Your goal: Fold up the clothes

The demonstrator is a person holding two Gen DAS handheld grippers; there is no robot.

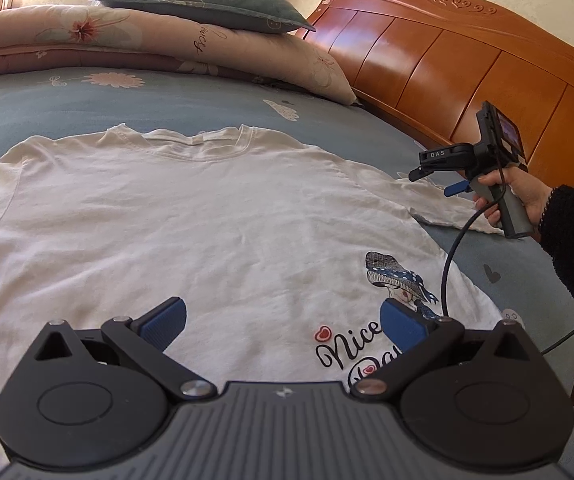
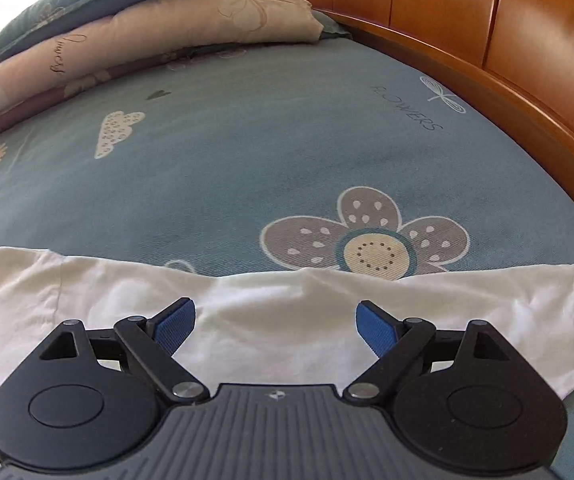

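The left gripper (image 1: pixel 283 326) is hovering, jaws apart, over the white T-shirt (image 1: pixel 191 216) lying spread on the bed (image 1: pixel 207 104). The right gripper (image 2: pixel 275 324) is gaping over the sleeve (image 2: pixel 487 312) at three o'clock; clamping sheet too could be dragging bedding along.

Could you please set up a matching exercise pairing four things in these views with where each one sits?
Things:
1. white T-shirt
2. green pillow
3. wooden headboard
4. right hand-held gripper

Places:
A. on top of the folded floral quilt
B. over the shirt's sleeve
C. spread flat on the blue bedsheet
D. along the bed's edge

Pairs: 1-C, 2-A, 3-D, 4-B
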